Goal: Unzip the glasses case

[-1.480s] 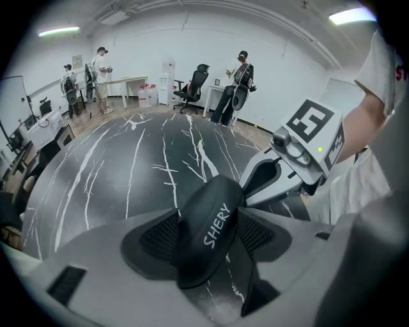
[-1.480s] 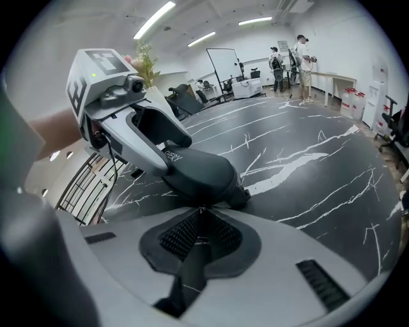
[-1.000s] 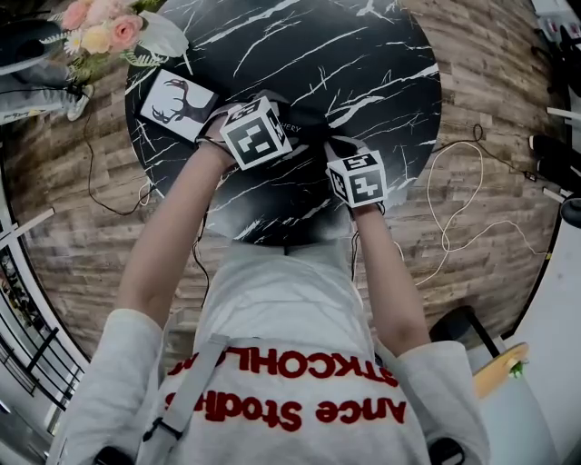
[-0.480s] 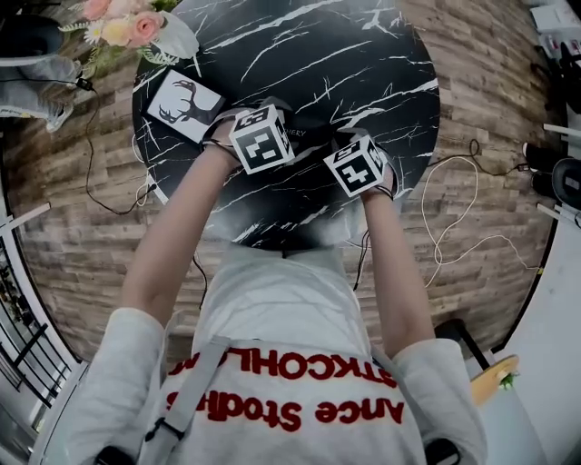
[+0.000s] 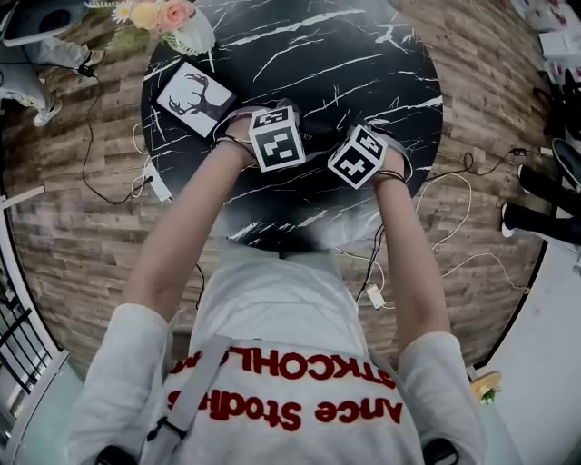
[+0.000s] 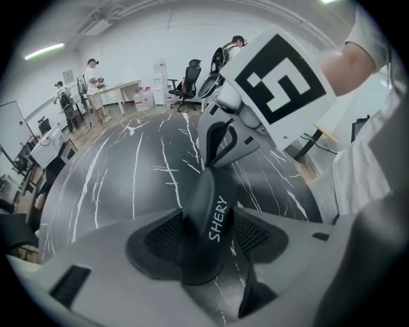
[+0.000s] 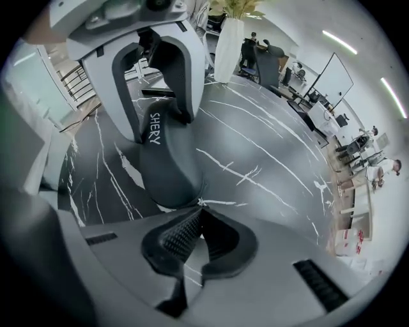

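The left gripper (image 6: 208, 237) clamps the dark glasses case (image 6: 216, 191) across its middle, both pads pressing its sides. The right gripper (image 7: 199, 214) is pinched tight, its tips touching the case's near end. Beneath both is the black marbled table (image 5: 363, 54), with a deer picture (image 5: 192, 98) and flowers (image 5: 163, 14) at its far edge.
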Demonstrator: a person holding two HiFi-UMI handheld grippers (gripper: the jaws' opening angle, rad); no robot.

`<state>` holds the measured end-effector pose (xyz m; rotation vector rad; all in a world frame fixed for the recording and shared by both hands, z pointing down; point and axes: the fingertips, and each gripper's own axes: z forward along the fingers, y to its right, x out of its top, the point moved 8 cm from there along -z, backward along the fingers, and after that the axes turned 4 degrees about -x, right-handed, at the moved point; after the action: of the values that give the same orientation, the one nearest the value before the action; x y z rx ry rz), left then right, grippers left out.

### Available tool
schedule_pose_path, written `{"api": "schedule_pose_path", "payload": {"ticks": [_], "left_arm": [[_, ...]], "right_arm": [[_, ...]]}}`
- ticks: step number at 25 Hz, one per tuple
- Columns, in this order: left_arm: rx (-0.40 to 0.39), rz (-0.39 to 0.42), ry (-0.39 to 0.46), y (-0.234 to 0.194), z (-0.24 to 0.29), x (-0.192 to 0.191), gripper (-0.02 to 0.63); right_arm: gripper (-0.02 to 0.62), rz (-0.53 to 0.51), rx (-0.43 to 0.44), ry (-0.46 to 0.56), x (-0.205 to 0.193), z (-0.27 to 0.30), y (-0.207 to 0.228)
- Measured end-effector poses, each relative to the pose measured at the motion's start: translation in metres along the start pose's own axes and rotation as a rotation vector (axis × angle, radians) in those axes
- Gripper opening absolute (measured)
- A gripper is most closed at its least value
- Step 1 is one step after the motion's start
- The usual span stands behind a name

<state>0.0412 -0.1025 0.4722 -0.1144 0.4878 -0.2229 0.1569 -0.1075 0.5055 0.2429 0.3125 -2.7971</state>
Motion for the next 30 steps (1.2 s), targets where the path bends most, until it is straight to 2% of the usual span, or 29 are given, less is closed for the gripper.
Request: {"api": "schedule_pose_path", "payload": {"ticks": [2,5,9,11,13,15,17,20,22,24,27,30], "left_arm": [[-0.002,-0.011,0.017,-0.001,-0.001,-0.002,0.252],[0.024,-0.041,0.096,-0.002,-0.005,-0.009,0.259],[0.168,-0.124,0.232,0.001,-0.019,-0.025,0.247],[0.258,-0.177,0.306,0.003,-0.036,-0.032,0.186],[0.342,-0.242,0.403,0.007,-0.061,-0.037,0.091],[0.422,-0.31,0.537,0.009,-0.091,-0.039,0.012],[0.472,-0.375,0.693,0.011,-0.123,-0.039,0.009],[0.544,-0.422,0.87,0.022,-0.168,-0.032,0.008],[0.609,-0.415,0.936,0.029,-0.195,-0.026,0.008],[0.655,-0.407,0.999,0.036,-0.22,-0.021,0.009],[0.703,-0.38,1.044,0.04,-0.241,-0.018,0.008],[0.749,-0.389,1.083,0.042,-0.254,-0.02,0.008]], "right_arm": [[0.015,-0.004,0.003,0.017,0.001,0.002,0.002],[0.018,0.066,-0.014,0.056,-0.004,-0.003,0.003],[0.018,0.256,-0.102,0.16,-0.018,-0.026,0.011],[0.017,0.393,-0.131,0.257,-0.022,-0.047,0.018],[0.017,0.565,-0.111,0.385,-0.023,-0.071,0.023],[0.015,0.725,-0.085,0.536,-0.021,-0.096,0.028],[0.015,0.816,-0.097,0.674,-0.014,-0.124,0.032],[0.015,0.839,-0.155,0.841,-0.002,-0.172,0.032],[0.014,0.824,-0.191,0.936,0.008,-0.203,0.033],[0.014,0.806,-0.241,0.99,0.015,-0.23,0.033],[0.014,0.805,-0.303,1.043,0.023,-0.256,0.034],[0.015,0.831,-0.343,1.083,0.026,-0.27,0.036]]}}
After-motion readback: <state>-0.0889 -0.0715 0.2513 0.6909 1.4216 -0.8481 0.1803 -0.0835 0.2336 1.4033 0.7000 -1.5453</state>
